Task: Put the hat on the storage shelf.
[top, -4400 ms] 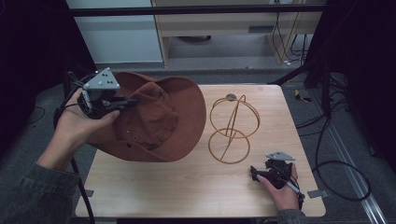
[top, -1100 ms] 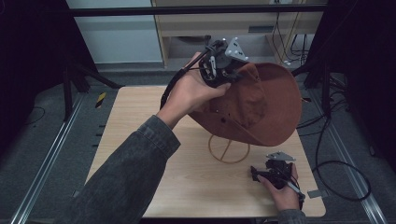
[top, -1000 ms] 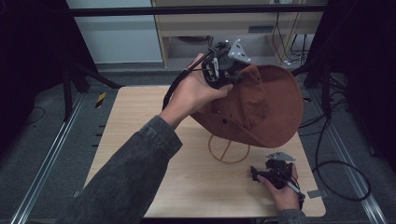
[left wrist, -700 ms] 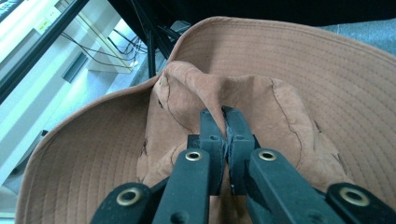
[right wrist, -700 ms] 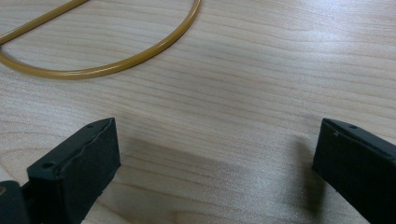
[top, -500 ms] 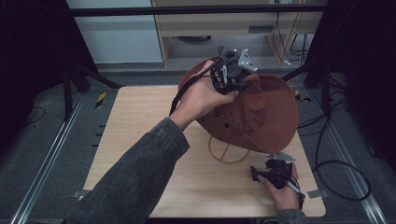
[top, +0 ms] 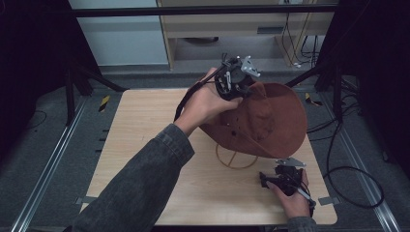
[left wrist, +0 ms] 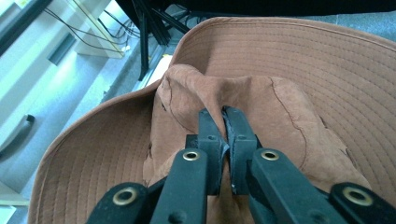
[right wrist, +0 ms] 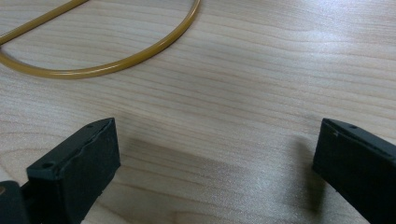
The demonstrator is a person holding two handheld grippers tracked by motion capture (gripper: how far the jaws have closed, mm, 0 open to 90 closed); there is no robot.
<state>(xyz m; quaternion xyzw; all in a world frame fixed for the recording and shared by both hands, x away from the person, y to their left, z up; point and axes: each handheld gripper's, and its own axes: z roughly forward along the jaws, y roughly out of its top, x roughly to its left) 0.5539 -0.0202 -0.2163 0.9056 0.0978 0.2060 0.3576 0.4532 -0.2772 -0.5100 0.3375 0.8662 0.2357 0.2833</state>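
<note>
At about five o'clock on the wooden table (top: 145,145), the right gripper (top: 269,180) rests low with its jaws spread wide over bare wood. Beyond it, toward one o'clock, the wire stand's (top: 237,159) ring base sits under the brown hat (top: 270,121). The left gripper (left wrist: 223,116) is clamped on a fold of the hat's crown, holding it over the stand.

The left gripper (top: 238,79) has carried the hat (top: 270,118) from the table's left side across to the wire stand (top: 237,157), pinching its crown. In the last second the hat has dropped lower over the stand, now hiding all but the base ring.
</note>
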